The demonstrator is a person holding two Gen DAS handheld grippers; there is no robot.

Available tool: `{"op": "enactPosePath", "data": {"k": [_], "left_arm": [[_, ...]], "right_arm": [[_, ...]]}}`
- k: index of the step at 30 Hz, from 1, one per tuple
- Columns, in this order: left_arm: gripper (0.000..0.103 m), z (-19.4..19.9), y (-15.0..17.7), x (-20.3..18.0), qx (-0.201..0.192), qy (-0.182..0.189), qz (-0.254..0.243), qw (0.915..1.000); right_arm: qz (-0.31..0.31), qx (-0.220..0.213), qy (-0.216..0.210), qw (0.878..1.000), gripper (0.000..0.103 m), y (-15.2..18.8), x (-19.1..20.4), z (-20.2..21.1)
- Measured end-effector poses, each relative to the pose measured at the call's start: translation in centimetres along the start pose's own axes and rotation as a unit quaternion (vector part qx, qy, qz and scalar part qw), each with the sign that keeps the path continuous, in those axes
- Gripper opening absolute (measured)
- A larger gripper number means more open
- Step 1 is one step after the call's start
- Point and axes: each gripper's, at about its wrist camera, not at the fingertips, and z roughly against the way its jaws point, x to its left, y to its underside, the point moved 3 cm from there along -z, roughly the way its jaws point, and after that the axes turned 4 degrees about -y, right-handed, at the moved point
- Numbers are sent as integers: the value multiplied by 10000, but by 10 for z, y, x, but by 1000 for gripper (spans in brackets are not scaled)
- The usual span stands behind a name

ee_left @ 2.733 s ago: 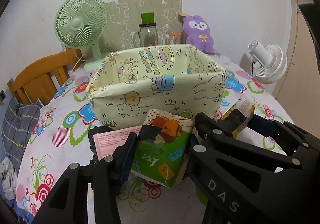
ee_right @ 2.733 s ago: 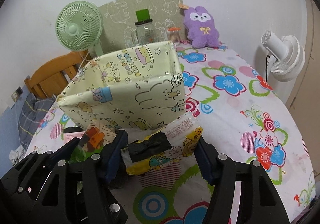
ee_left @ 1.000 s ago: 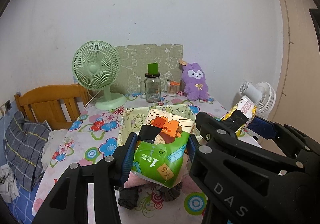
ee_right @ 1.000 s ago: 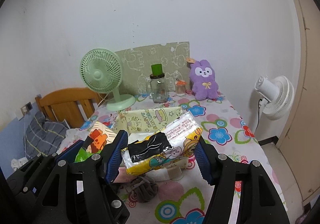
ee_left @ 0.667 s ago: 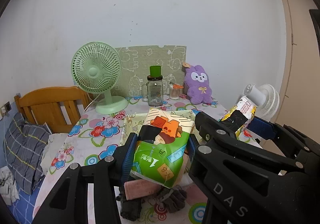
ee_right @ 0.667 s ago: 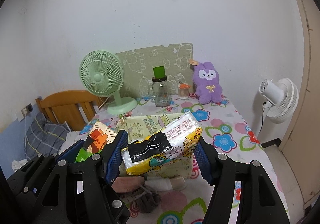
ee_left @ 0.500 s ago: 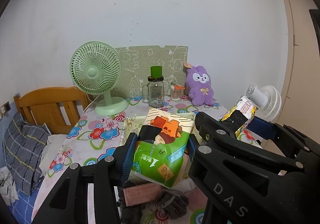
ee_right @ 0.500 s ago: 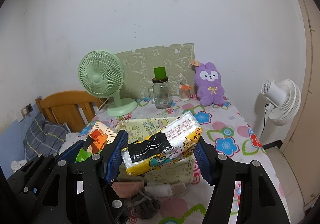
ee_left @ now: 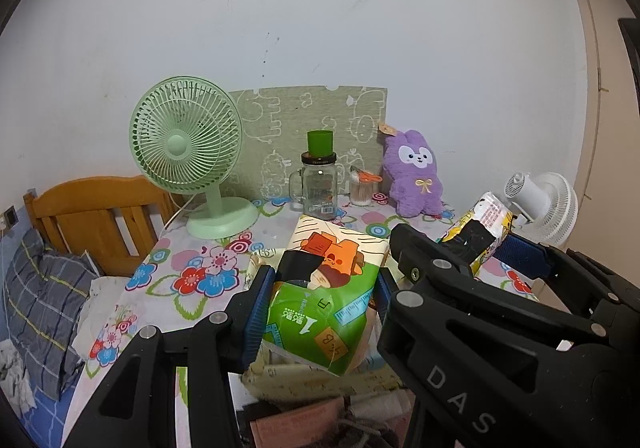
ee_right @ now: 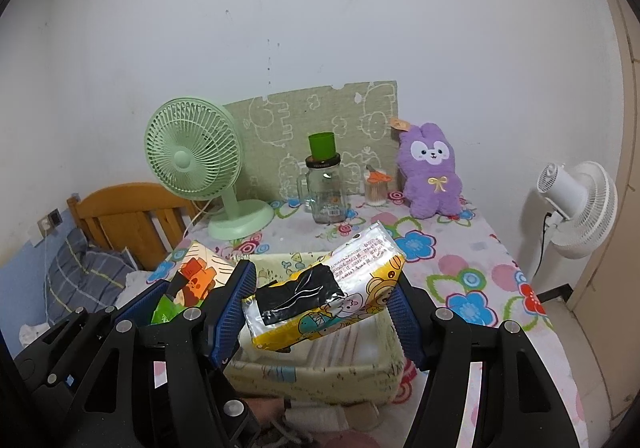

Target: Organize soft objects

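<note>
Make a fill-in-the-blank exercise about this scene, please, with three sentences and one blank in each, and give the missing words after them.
1. The left hand-held gripper is closed on a soft tissue pack whose lower half is ____.
2. The green plastic cup stands upside down on the lid of the clear glass ____.
3. The plush rabbit that leans at the wall is ____ in colour.

Missing words: green; jar; purple

Basket (ee_right: pixel 320 372) mid-table (ee_right: pixel 480 248); fan (ee_right: pixel 192 164), jar (ee_right: pixel 326 188), plush (ee_right: pixel 430 172) behind.
</note>
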Motion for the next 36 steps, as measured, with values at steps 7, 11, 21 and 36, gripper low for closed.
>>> {"op": "enactPosePath", "data": {"k": [7,11,21,36], "left_arm": [[52,-24,-8,2,79,-49,-33,10000],[52,-43,-8,6,221,4,43,9997],[53,-78,1,8,537,10,144,9985],[70,-115,20,13,1013,-183,177,9945]], "right_arm": [[-77,53,-48,9999,68,-6,-4,-26],[-37,177,-36,9998,67,-8,-5,-46],[-128,488,-93,9987,67,1,-15,-80],[-156,831,-335,9959,68,18,-16,-122]]}}
